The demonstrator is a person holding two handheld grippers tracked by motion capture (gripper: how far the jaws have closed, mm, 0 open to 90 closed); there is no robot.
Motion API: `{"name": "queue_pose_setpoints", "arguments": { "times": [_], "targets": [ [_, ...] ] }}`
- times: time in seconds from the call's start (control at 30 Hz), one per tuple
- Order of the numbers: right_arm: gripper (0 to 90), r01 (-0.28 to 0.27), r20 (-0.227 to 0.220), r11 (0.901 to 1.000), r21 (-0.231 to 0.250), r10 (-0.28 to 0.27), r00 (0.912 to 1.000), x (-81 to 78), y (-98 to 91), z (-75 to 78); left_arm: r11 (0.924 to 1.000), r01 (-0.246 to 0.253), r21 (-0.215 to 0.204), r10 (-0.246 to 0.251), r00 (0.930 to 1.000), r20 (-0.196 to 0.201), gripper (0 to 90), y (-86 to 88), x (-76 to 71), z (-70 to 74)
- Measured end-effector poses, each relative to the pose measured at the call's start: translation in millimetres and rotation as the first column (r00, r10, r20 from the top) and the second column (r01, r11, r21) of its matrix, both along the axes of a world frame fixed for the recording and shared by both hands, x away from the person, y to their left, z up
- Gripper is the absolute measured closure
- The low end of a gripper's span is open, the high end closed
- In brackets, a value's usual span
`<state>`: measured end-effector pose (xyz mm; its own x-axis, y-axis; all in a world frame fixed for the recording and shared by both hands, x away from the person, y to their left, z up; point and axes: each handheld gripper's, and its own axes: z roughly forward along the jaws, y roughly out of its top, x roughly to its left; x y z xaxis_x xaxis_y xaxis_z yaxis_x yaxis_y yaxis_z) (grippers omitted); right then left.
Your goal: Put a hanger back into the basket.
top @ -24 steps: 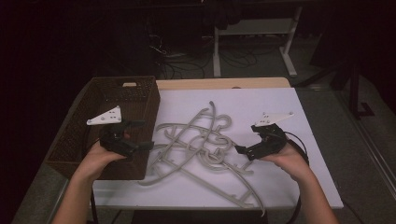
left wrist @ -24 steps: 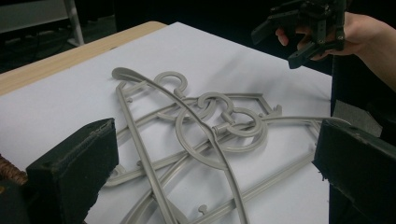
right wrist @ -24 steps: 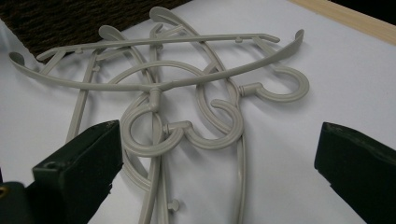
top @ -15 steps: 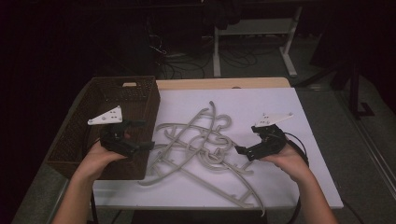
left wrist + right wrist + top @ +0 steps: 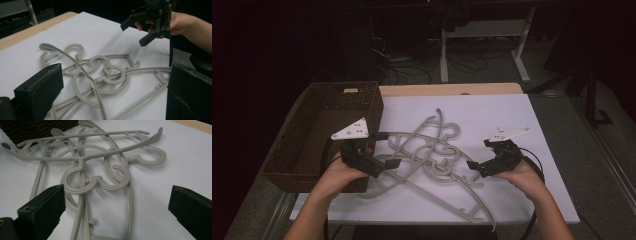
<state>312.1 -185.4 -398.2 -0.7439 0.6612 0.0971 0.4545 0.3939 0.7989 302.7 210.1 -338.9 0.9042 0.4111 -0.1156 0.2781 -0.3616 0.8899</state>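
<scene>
— Anything changed over the last moment?

— Hardly. Left gripper (image 5: 384, 150) at the same spot by the corner of the wicker basket (image 5: 307, 135), right gripper (image 5: 479, 162) at the same spot on the other side of the pile. Same tangle of grey plastic hangers (image 5: 427, 155) lying between them on the white sheet (image 5: 512, 115), none shifted.

— And the jaws?

— Spread wide on both, nothing between them. Seen along the left gripper's own jaws: pads apart, hooks (image 5: 105, 72) of the hangers interlocked ahead on the sheet, untouched. Same along the right gripper's: jaws wide, hooks (image 5: 105, 180) looped through one another just in front.

— Meaning for the work?

— Not yet begun, by the look of it. No hanger gripped, none in the basket as far as visible; basket interior dark, hard to be sure. Probably a pause to pick a grip point.

— Trouble ahead?

— Likely the hooks. Pulling one hanger would probably drag its neighbours along. Better to pin the pile with one gripper and draw a top hanger free with the other.
</scene>
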Motion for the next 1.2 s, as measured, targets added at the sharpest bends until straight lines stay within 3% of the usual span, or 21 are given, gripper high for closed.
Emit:
{"name": "queue_pose_setpoints", "arguments": {
  "times": [0.1, 0.3, 0.43, 0.57, 0.7, 0.8, 0.9, 0.97, 1.07, 1.2],
  "targets": [
    [0.8, 0.004, -0.002, 1.0000, 0.004, -0.004, 1.0000, -1.3, -3.1, -4.1, 0.9998, -0.001, 0.017, 0.001, 0.9997, -0.024, 0.0, -10.3, 1.3, -12.3],
    [0.8, 0.009, -0.015, 0.9999, -0.013, -0.009, 0.9998, -4.5, -8.1, -15.0, 0.9952, -0.027, 0.094, 0.034, 0.9970, -0.070, 0.0, -27.7, 5.4, -42.5],
    [0.8, 0.013, -0.019, 0.9998, -0.017, -0.013, 0.9997, -1.9, -8.3, -17.6, 0.9815, -0.055, 0.183, 0.070, 0.9949, -0.073, 0.3, -39.9, 5.5, -58.6],
    [0.8, 0.004, -0.022, 0.9997, -0.022, -0.005, 0.9998, -1.3, -6.2, -18.5, 0.9730, -0.059, 0.223, 0.081, 0.9926, -0.090, 5.8, -45.6, 7.9, -75.9],
    [0.8, 0.004, -0.021, 0.9997, -0.023, -0.004, 0.9998, -1.2, -5.6, -18.5, 0.9543, -0.076, 0.289, 0.114, 0.9865, -0.118, 13.3, -49.8, 13.1, -91.5],
    [0.8, 0.005, -0.023, 0.9997, -0.022, -0.005, 0.9997, -1.1, -5.7, -18.7, 0.9304, -0.087, 0.356, 0.139, 0.9824, -0.125, 19.4, -54.8, 14.6, -98.9],
    [0.8, 0.005, -0.021, 0.9998, -0.020, -0.005, 0.9998, -0.8, -6.3, -18.6, 0.9124, -0.100, 0.397, 0.168, 0.9758, -0.140, 25.9, -57.5, 16.2, -102.9],
    [0.8, 0.006, -0.021, 0.9998, -0.020, -0.006, 0.9998, -0.4, -6.7, -18.7, 0.9095, -0.087, 0.406, 0.167, 0.9721, -0.165, 37.3, -58.3, 17.9, -104.3],
    [0.8, 0.004, -0.023, 0.9998, -0.021, -0.004, 0.9997, -0.5, -6.3, -18.9, 0.8967, -0.093, 0.433, 0.187, 0.9655, -0.181, 46.5, -60.7, 19.3, -104.9],
    [0.9, 0.000, -0.021, 0.9998, -0.021, -0.001, 0.9998, -0.8, -5.8, -18.5, 0.8927, -0.106, 0.438, 0.207, 0.9599, -0.190, 57.5, -61.2, 21.1, -102.4]
  ]
}}
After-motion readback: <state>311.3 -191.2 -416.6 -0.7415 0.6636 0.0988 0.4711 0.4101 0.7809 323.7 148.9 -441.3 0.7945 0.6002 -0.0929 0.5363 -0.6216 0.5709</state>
